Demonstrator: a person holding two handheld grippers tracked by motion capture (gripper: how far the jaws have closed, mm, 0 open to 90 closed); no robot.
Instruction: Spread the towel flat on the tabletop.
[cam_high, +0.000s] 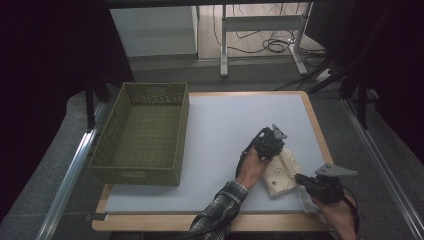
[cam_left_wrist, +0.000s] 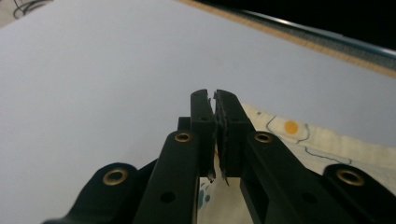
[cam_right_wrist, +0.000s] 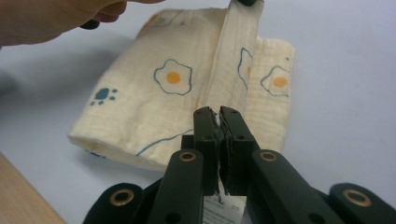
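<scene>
A folded cream cloth (cam_high: 281, 172) printed with fried eggs lies at the right of the white mat (cam_high: 225, 130). In the right gripper view a taut band of the cloth (cam_right_wrist: 233, 60) runs from my right gripper (cam_right_wrist: 219, 114) up to the left gripper's black tips at the top edge. My right gripper (cam_high: 298, 178) is shut on the near end of that band. At the cloth's far end, my left gripper (cam_high: 279, 151) has its jaws pressed together (cam_left_wrist: 215, 100) on the cloth (cam_left_wrist: 299, 135). A bare hand (cam_high: 251, 167) holds the left gripper.
An olive woven basket (cam_high: 182, 135) with nothing in it stands at the left of the mat. The mat covers a wood-edged table (cam_high: 200, 222). Beyond the far edge are a metal frame's legs (cam_high: 223, 45) and cables on the floor.
</scene>
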